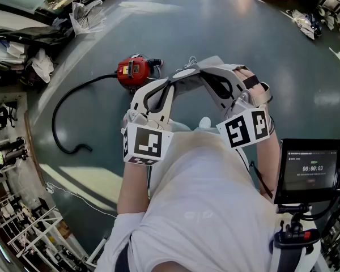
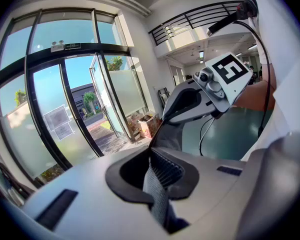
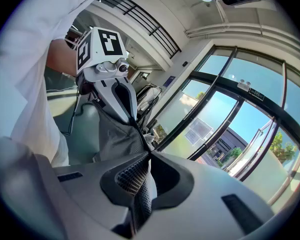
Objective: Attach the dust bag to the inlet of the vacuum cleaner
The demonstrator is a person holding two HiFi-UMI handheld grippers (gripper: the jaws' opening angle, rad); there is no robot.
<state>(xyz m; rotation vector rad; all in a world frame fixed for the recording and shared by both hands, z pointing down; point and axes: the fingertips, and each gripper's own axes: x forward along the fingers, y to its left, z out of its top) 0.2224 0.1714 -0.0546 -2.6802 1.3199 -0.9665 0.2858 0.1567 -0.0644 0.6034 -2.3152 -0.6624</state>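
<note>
Left hand-held gripper [image 2: 157,179] and right hand-held gripper [image 3: 140,179] hide most of dust bag [image 3: 112,134]

- Our left tool [image 1: 171,81] has its jaws pressed together on the dust bag [image 1: 188,72], at the bag's left side.
- Our right tool [image 1: 208,71] clamps the bag's right side the same way.
- Both tools tilt slightly downward, with their tips meeting at the bag.
- Our right hand [image 1: 255,90] sits behind its tool.
</note>
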